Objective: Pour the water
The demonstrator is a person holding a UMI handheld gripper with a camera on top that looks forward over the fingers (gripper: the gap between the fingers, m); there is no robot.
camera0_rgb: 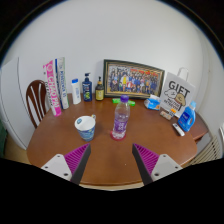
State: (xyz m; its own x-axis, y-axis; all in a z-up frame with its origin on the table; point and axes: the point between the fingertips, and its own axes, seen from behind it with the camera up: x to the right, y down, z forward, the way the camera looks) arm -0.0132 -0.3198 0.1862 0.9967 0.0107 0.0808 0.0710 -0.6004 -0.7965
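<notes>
Colours around the bottle
Clear bottle (121, 118) with purple label on brown wooden surface (110, 160); left of it a white-and-blue cup (86, 127); the gripper (110, 160) pads (75, 158) are magenta.

Even indoor light, fisheye-bent edges; sharp

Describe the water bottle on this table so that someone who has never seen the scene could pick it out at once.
On the round wooden table, below the framed group photo leaning on the wall, the clear water bottle stands upright beyond the gripper, whose jaws are open. A white cup sits beside it. It alone is tall, clear plastic with a pinkish label and stands mid-table, apart from the bottles along the wall.
</notes>
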